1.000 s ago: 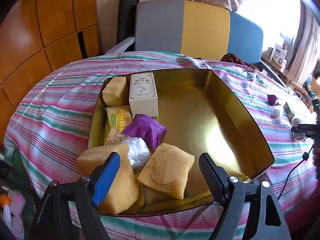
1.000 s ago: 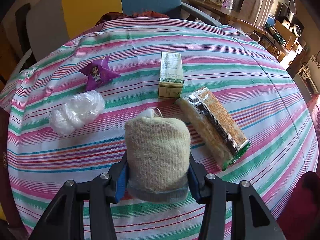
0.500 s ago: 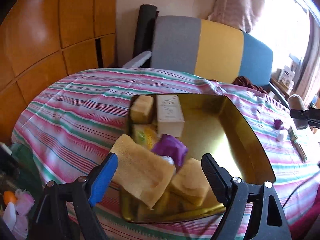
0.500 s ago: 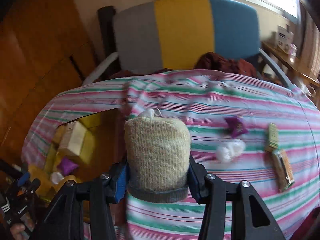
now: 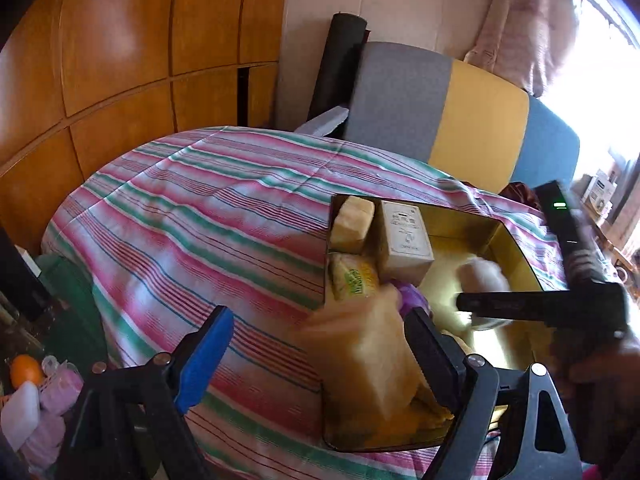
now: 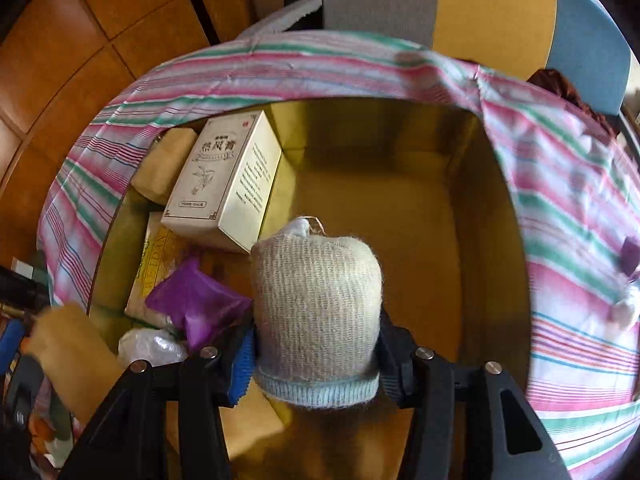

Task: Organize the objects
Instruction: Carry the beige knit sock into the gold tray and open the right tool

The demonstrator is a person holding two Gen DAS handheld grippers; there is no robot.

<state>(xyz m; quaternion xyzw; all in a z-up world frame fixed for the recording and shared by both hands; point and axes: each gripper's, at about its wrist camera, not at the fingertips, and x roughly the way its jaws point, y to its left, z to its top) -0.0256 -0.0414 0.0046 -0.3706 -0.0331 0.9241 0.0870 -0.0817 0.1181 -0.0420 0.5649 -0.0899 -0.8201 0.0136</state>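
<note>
Daylight floods in from the window [image 5: 600,40] at the upper right, blown out to white. The gold tin [image 6: 400,184] glows warm inside. The yellow sponge [image 5: 368,356] smears with motion blur, and both views bend and darken at the corners

Bare gold floor across the right half of the tin [image 6: 400,208], open from above. Left half crowded: cream box [image 6: 224,184] lying tilted over a yellow packet [image 6: 154,256], a sponge [image 6: 164,164] in the far corner, a purple pouch [image 6: 196,304] and clear plastic bag [image 6: 148,344] nearer. Raised tin walls all round. Striped worktop [image 5: 192,240] left of the tin clear and wide. Right tool [image 5: 540,304] reaching across over the tin's open side.
</note>
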